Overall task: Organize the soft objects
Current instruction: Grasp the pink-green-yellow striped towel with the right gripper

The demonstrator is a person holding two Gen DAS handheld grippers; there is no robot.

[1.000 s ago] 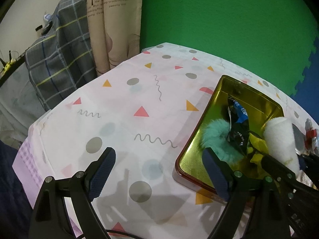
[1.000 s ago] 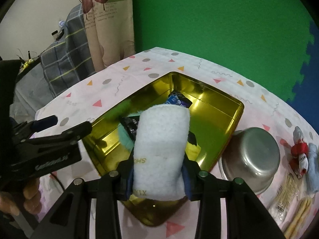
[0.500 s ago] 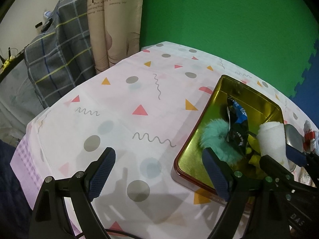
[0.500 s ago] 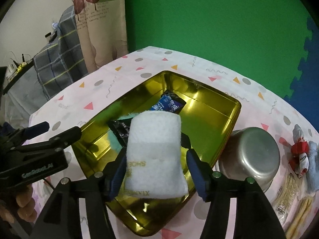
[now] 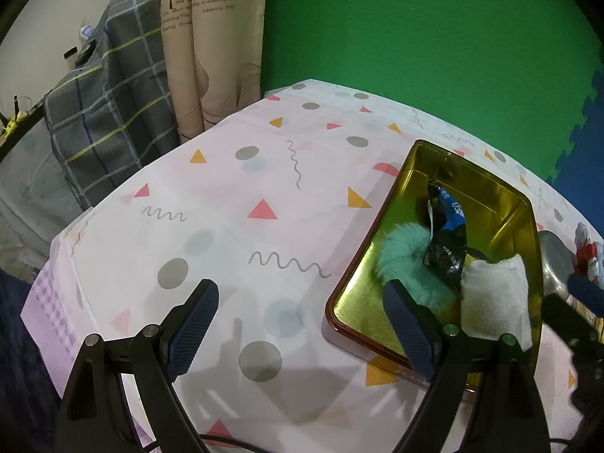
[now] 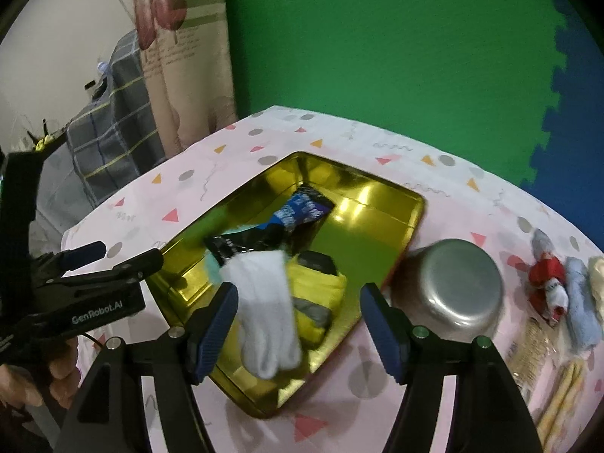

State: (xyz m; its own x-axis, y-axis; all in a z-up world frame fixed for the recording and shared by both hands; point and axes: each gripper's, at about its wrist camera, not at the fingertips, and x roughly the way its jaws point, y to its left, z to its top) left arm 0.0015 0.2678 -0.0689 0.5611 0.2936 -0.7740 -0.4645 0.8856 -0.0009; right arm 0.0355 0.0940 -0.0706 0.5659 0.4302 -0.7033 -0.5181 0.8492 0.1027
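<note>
A gold tin tray (image 6: 377,196) (image 5: 502,204) lies on the patterned tablecloth. In it lie a white rolled towel (image 6: 266,313) (image 5: 494,298), a teal fluffy item (image 5: 404,260), a yellow cloth (image 6: 313,294) and dark and blue packets (image 6: 302,207). My right gripper (image 6: 298,324) is open, raised above the tray's near end, with the towel loose below it. My left gripper (image 5: 302,324) is open and empty over the cloth, left of the tray; its right finger overlaps the tray's near corner.
An upturned steel bowl (image 6: 453,287) stands right of the tray. Further right lie a red and white soft toy (image 6: 547,283), a pale blue rolled cloth (image 6: 581,309) and yellowish packets (image 6: 558,404). A plaid-covered object (image 5: 105,113) and curtain stand beyond the table's left edge.
My right gripper opened and let go of the white towel, which dropped into the tray, then drew back and up. The left gripper stayed almost still.
</note>
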